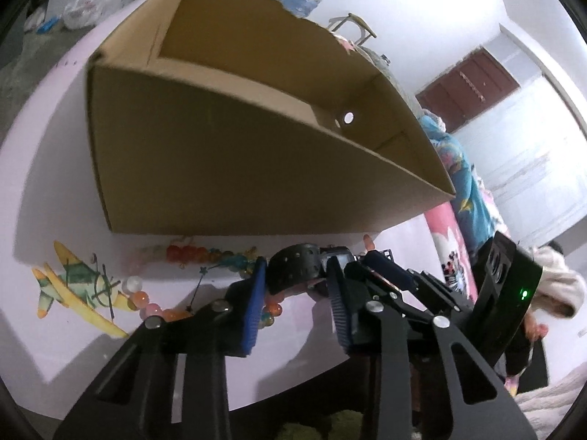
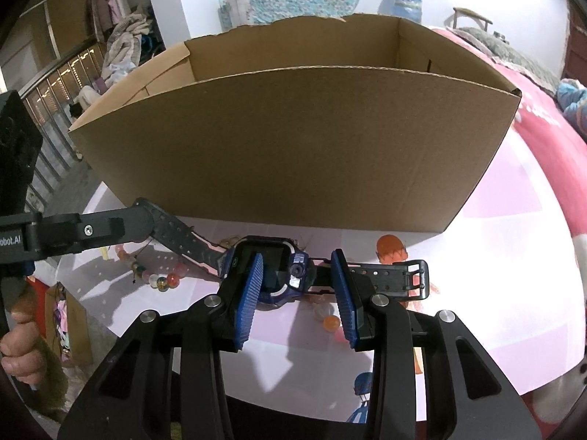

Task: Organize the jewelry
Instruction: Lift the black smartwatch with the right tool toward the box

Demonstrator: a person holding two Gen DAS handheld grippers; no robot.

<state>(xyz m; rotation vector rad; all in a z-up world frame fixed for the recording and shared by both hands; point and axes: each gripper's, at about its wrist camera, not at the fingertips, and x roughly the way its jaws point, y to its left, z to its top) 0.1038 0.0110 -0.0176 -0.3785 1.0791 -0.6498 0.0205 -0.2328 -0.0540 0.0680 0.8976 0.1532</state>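
watch [image 2: 279, 275]: lower centre, on the pink table [image 2: 513, 293], before the box [image 2: 293, 146]
right gripper [image 2: 299, 293]: part-open, astride the watch's face; grip unclear
left gripper [image 1: 293, 289]: narrowed around the strap; contact uncertain
risk: opposed pulls could twist the watch loose; beads [image 1: 154, 306] may scatter

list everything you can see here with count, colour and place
cardboard box: one, brown, open top, on the pink surface behind the jewelry
watch: one, dark blue body with black perforated strap, in front of the box
bead strings: count unclear, orange, pink, clear and teal, lying in front of the box
pink surface: one, printed with cartoon pictures
left hand-held gripper: one, black with blue pads, around the watch strap
right hand-held gripper: one, black with blue pads, straddling the watch body
hand: one, gripping a handle at left edge
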